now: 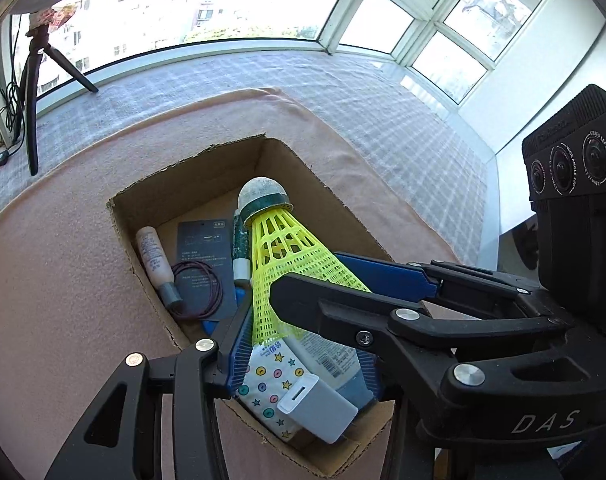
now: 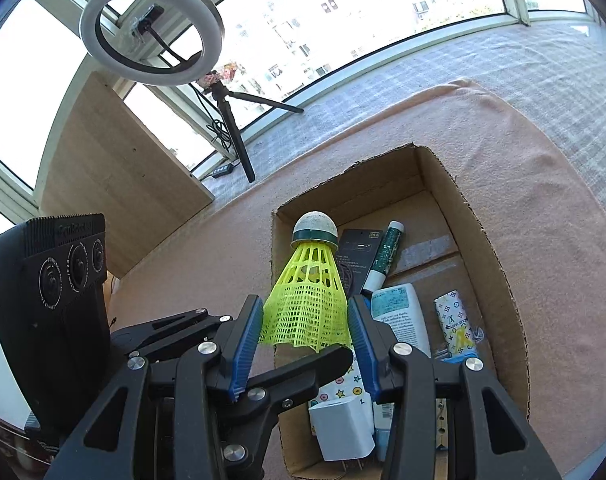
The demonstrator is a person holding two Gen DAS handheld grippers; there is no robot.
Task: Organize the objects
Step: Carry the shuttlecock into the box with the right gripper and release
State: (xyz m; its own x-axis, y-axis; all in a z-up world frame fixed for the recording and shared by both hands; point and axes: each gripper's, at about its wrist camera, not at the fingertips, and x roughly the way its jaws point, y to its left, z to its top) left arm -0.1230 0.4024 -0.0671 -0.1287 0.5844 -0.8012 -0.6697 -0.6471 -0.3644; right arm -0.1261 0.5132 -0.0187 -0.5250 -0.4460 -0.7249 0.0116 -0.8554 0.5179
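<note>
Shuttlecock (image 2: 309, 300), yellow-skirted, sits clamped by its skirt between the right tool's (image 2: 309, 336) blue pads above the cardboard box (image 2: 499, 276); left tool (image 1: 319, 308) also grips that skirt.

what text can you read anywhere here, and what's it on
"DAS": on the black gripper body.
"STEREO LEFT FOV 120", "WIDE ANGLE 120": around the lenses of the black camera module.
Dark card, white bottle, patterned lighter: print too small to read.

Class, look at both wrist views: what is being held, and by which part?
The yellow shuttlecock, held by the wide rim of its mesh skirt between the fingers of both grippers, cork end pointing away.
</note>
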